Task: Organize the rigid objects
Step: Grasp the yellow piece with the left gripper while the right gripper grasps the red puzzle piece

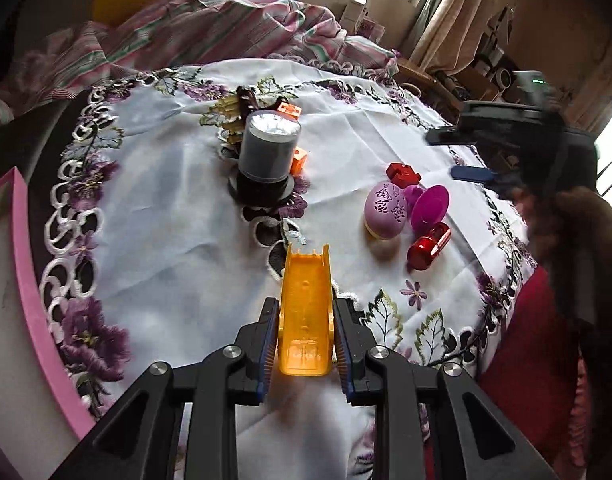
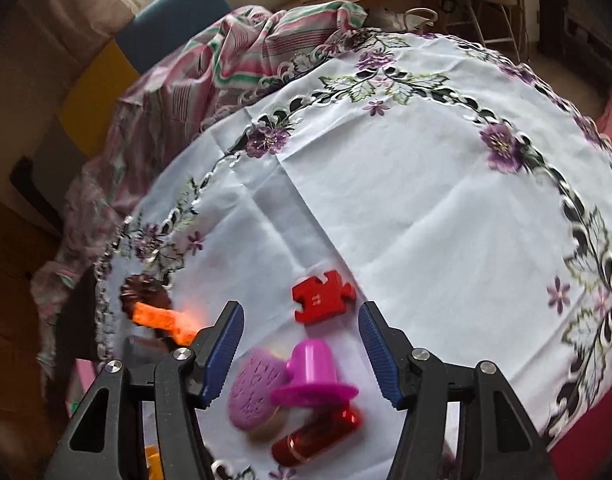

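My left gripper [image 1: 306, 312] is shut on a long yellow plastic channel piece [image 1: 306, 312], held above the embroidered white tablecloth [image 1: 166, 240]. To its right lie a lilac egg [image 1: 384, 210], a magenta hat-shaped piece [image 1: 427, 204], a shiny red capsule [image 1: 427, 246] and a red puzzle piece [image 1: 403, 174]. My right gripper [image 2: 300, 320] is open and empty above that group: the puzzle piece [image 2: 321, 296], the magenta piece [image 2: 311, 376], the egg [image 2: 256, 394] and the capsule [image 2: 317, 434]. The right gripper also shows at the right of the left wrist view [image 1: 473, 156].
A grey disc spindle case [image 1: 268, 148] stands mid-table with orange blocks [image 1: 298, 160] beside and behind it. An orange block [image 2: 162, 318] and a dark round thing [image 2: 146, 294] lie at the left. A pink-edged box [image 1: 26, 280] is at the left. Striped bedding [image 1: 210, 28] lies behind.
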A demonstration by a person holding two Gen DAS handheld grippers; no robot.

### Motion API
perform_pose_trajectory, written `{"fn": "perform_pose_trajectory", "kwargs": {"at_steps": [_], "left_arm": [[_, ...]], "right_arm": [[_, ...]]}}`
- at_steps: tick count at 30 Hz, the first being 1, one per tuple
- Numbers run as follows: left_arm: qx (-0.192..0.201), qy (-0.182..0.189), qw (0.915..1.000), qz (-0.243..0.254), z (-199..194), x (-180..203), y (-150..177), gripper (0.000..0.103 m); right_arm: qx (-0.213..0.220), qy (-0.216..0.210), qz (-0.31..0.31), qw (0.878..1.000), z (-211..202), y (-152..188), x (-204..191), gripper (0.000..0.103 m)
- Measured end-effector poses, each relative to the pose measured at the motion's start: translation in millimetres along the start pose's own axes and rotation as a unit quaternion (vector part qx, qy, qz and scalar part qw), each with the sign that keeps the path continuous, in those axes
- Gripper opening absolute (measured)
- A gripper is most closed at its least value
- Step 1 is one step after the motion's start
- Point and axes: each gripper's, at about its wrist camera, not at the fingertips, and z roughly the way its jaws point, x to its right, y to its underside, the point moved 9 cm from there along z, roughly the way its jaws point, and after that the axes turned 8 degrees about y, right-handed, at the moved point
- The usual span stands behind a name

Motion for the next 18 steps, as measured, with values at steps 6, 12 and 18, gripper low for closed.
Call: {"fn": "perform_pose_trajectory", "kwargs": {"at_steps": [6, 12, 18], "left_arm": [[0.012, 0.004, 0.9999, -0.01, -17, -7, 3, 0.027], [0.016, 0.007, 0.9997, -0.018, -25, -10, 6, 0.027], [0.022, 0.005, 0.9994, -0.028, -33, -13, 11, 0.027]], "right_arm": [[-0.015, 0.037, -0.018, 0.999, 33, -3, -2, 0.061], [-0.02, 0.074, -0.068, 0.995, 51, -1, -9, 0.061], [-0.013, 0.115, -0.143, 0.983, 56, 8, -20, 0.047]]}}
